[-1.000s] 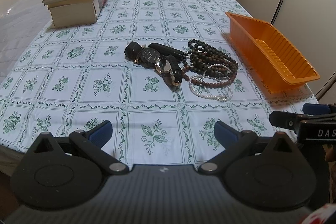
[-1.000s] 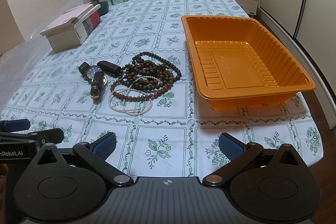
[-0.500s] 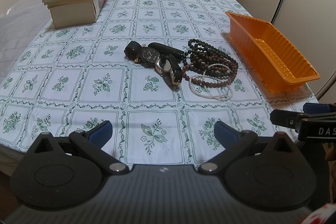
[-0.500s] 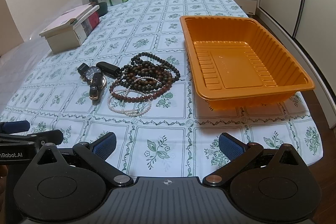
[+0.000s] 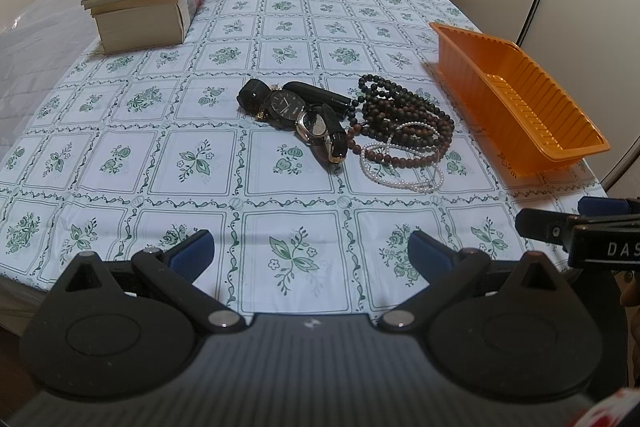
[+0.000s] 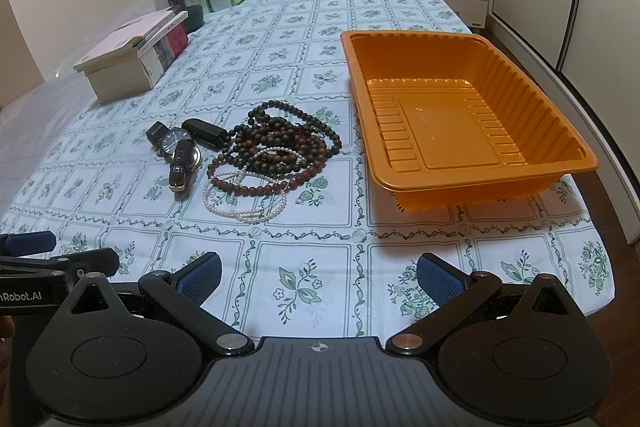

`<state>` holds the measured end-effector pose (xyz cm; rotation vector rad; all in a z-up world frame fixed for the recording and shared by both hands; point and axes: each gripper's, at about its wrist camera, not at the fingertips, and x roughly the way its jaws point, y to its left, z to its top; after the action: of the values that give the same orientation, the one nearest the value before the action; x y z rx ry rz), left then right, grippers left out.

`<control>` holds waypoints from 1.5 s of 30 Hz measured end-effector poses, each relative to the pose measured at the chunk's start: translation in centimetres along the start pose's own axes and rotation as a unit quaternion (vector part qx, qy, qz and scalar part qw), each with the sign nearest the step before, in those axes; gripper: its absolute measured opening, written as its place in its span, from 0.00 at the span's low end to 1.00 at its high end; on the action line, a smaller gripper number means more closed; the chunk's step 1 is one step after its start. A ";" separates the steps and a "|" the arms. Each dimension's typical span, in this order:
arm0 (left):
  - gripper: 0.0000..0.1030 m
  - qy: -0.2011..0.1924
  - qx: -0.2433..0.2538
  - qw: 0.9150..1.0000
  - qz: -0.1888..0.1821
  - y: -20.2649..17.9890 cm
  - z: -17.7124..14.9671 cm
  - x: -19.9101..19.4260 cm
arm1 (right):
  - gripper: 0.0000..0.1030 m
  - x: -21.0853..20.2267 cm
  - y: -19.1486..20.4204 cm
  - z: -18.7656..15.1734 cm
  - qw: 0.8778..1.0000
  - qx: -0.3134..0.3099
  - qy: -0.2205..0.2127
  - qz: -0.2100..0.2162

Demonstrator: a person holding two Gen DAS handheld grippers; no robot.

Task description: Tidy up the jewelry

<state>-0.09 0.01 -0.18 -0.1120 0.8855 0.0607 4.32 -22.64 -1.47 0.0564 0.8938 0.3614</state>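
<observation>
Lying lengthwise away from cam, orange tray (image 6: 556,131), beads (image 6: 280,147) beside.

Orange tray (image 6: 460,131); white cloth (image 6: 304,227) with green floral squares; dark brown and black beads (image 6: 280,147); white pearls (image 6: 244,205); black watches (image 6: 176,143).
</observation>
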 end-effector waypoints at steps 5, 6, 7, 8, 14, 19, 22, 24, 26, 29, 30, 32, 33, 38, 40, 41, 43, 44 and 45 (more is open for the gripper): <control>0.99 0.000 -0.001 1.000 -0.001 0.0 0.0 0.0 | 1.00 0.0 0.0 0.0 1.000 0.000 0.000 0.000; 0.99 0.000 0.000 1.000 -0.001 0.0 0.0 0.0 | 1.00 0.0 0.0 0.0 1.000 0.000 0.000 0.001; 0.99 0.000 0.000 1.000 0.000 0.0 0.0 0.0 | 1.00 0.0 0.0 0.0 1.000 0.000 0.000 0.000; 0.99 0.000 -0.001 1.000 -0.001 0.0 0.0 0.0 | 1.00 0.0 0.0 0.0 1.000 0.000 0.000 0.000; 0.99 0.000 -0.001 1.000 -0.001 0.0 0.0 0.0 | 1.00 -0.1 -0.2 0.1 1.000 0.004 -0.003 0.000; 0.99 0.000 -0.021 1.000 -0.009 0.6 0.4 0.1 | 1.00 -1.5 -2.0 0.7 0.998 0.038 -0.046 -0.012; 0.99 0.001 -0.039 0.999 -0.020 0.9 0.9 0.2 | 1.00 -2.9 -4.3 1.6 0.993 0.067 -0.087 -0.032; 0.99 0.002 -0.049 0.998 -0.029 1.0 1.3 0.3 | 1.00 -3.8 -6.3 2.2 0.989 0.084 -0.115 -0.049; 0.98 0.003 -0.053 0.998 -0.037 1.0 1.8 0.5 | 1.00 -4.5 -8.5 3.0 0.983 0.098 -0.140 -0.072; 0.97 0.002 -0.056 0.997 -0.049 0.8 2.4 0.9 | 0.99 -4.7 -11.8 4.3 0.976 0.112 -0.154 -0.103; 0.97 0.002 -0.057 0.997 -0.051 0.8 2.5 1.0 | 0.99 -4.6 -12.9 4.7 0.975 0.114 -0.157 -0.109; 0.97 0.000 -0.057 0.997 -0.058 0.6 2.9 1.4 | 0.99 -4.1 -14.9 5.5 0.973 0.117 -0.155 -0.123; 0.97 -0.001 -0.062 0.996 -0.062 0.6 3.0 1.5 | 0.94 -3.6 -15.8 5.8 0.973 0.115 -0.153 -0.128; 0.97 0.007 -0.067 0.996 -0.055 0.5 3.4 2.8 | 0.75 -0.7 -19.6 6.4 0.980 0.110 -0.124 -0.106; 0.97 0.005 -0.064 0.997 -0.053 0.4 3.5 3.1 | 0.65 0.4 -20.5 6.2 0.983 0.106 -0.117 -0.089; 0.97 0.003 -0.063 0.997 -0.051 0.4 3.5 3.3 | 0.62 0.8 -20.9 6.2 0.985 0.105 -0.112 -0.084; 0.97 0.001 -0.058 0.997 -0.046 0.3 3.6 3.6 | 0.56 1.8 -21.7 6.2 0.987 0.102 -0.101 -0.078; 0.97 0.000 -0.056 0.997 -0.046 0.3 3.6 3.8 | 0.50 2.1 -21.9 6.2 0.988 0.099 -0.097 -0.072; 0.97 -0.003 -0.054 0.997 -0.047 0.2 3.6 4.0 | 0.45 2.7 -22.1 6.3 0.989 0.097 -0.092 -0.069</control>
<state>5.17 0.72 -0.99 -0.2547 0.8701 0.0217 17.00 -41.85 -3.87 0.2022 0.7436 0.1366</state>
